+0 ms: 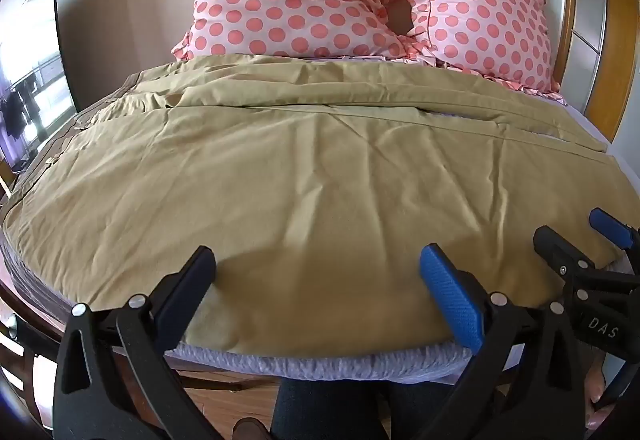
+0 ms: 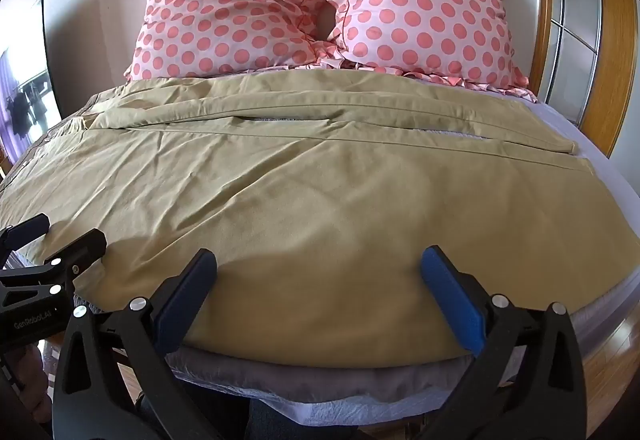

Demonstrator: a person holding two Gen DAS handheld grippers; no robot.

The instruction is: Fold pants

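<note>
Pants (image 1: 304, 176) lie flat on the bed (image 1: 320, 360); both claws, left (image 1: 316, 280) and right (image 2: 320, 280), spread at 6 o'clock, must pinch the near edge next.

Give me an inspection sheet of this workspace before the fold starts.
Surface: bed with a pale sheet, mostly covered.
Job's things: tan pants spread flat across the bed, wrinkled, legs side by side, waistband at the left.
Clutter: two pink polka-dot pillows at the head, apart from the pants.
Grippers: left gripper and right gripper both open, at the near pant edge, holding nothing.
Cables: nothing seen.
Surroundings: wooden door frame at the right, wood floor below.
</note>
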